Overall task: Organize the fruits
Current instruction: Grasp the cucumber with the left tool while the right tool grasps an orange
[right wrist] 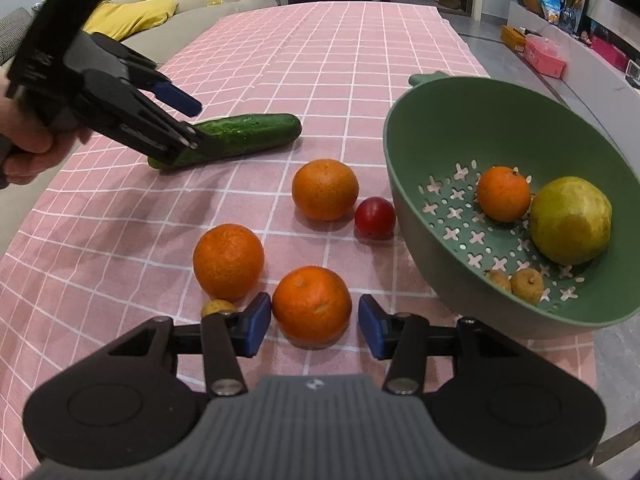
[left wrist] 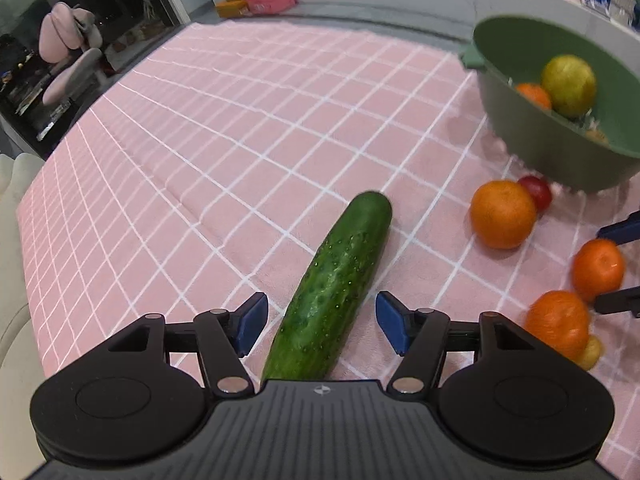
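A green cucumber (left wrist: 332, 280) lies on the pink checked cloth. My left gripper (left wrist: 320, 320) stands open astride its near half, with a gap at each blue pad; the right wrist view shows this left gripper (right wrist: 192, 124) in a hand. My right gripper (right wrist: 314, 326) is open around an orange (right wrist: 311, 305), pads close beside it but not pressing. Two more oranges (right wrist: 228, 261) (right wrist: 325, 189), a red plum (right wrist: 375, 217) and a small yellow fruit (right wrist: 216, 307) lie loose. The green colander bowl (right wrist: 480, 128) holds an orange (right wrist: 503, 194), a yellow-green fruit (right wrist: 570, 220) and small brown fruits (right wrist: 527, 285).
The bowl stands at the table's right edge, with grey floor beyond. A sofa with a yellow cushion (right wrist: 128, 16) borders the far left side. Pink cloth (left wrist: 240, 120) stretches bare beyond the cucumber. Boxes and a shelf sit along the far wall.
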Demonstrator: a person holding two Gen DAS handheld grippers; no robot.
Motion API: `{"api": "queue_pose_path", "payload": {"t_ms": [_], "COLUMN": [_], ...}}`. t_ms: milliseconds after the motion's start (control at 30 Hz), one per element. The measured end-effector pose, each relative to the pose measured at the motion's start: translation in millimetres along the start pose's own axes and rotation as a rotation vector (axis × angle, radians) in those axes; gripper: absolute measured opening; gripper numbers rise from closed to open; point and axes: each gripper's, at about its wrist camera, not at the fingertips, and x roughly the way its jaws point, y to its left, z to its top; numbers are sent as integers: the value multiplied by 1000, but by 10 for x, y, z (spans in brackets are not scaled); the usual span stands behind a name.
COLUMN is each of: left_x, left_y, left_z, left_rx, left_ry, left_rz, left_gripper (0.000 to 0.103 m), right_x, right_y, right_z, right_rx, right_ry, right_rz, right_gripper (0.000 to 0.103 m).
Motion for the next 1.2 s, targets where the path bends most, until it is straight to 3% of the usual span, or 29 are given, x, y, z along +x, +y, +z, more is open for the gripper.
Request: {"api": "queue_pose_path", "payload": {"t_ms": [200,467,1200], "left_x": [174,195,-20], "left_y": [61,149,222], "left_z": [50,104,77], "left_rx": [0,-24,-106], "left_ry": [12,15,-32], "left_rz": [-50,-119,-48], "left_gripper": [71,56,45], "right_x": [22,78,59], "right_y": [19,-35,-51], "right_z": [32,34,101], "right_rx": [-7,2,6], "right_ry": [10,24,22], "right_rz": [17,23,55], "right_gripper": [46,46,40]}}
